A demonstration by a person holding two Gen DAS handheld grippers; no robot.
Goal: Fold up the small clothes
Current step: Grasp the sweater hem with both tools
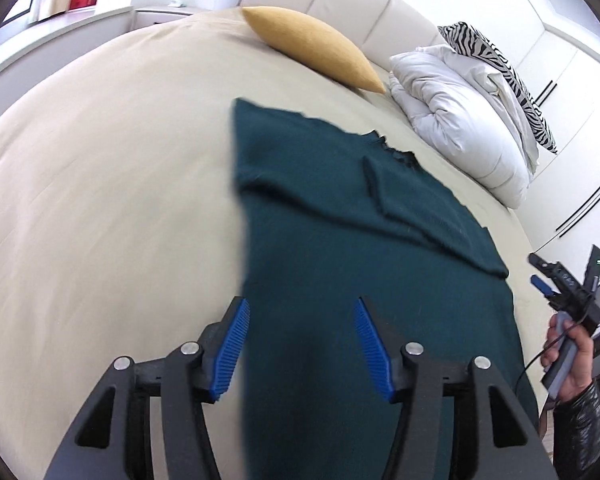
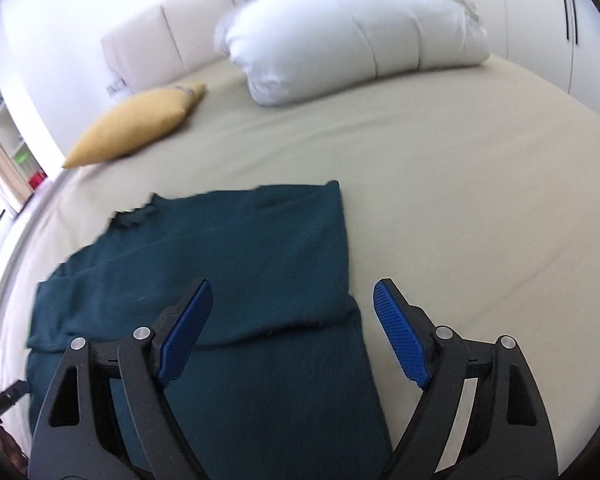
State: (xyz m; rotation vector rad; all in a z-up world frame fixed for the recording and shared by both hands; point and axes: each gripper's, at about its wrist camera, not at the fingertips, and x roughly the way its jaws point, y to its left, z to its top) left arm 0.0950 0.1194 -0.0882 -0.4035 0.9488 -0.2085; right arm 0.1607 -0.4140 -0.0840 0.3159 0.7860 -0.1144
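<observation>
1. Now the dark green sweater [image 1: 340, 216] lies flat on the bed [image 1: 100, 184], sleeves folded in, below the yellow pillow [image 1: 316, 48].
2. Left gripper [image 1: 302, 346] hovers above it, jaws apart, empty.
3. Right gripper [image 2: 292, 332] likewise spread, gripping nothing.

Both cameras ride the grippers, tilted down over the bed [image 1: 100, 184] from close above. Each faces the headboard, and both take in the green garment [image 1: 340, 240], yellow cushion [image 2: 136, 124] and white duvet [image 2: 340, 36].

Both grippers, left gripper [image 1: 302, 346] and right gripper [image 2: 292, 334], share black plastic linkage arms with round silver pivot pins and ribbed blue fingers [image 1: 233, 350]; the right hand [image 1: 572, 364] shows a glossy black sleeve [image 1: 580, 432] and thin black cable
</observation>
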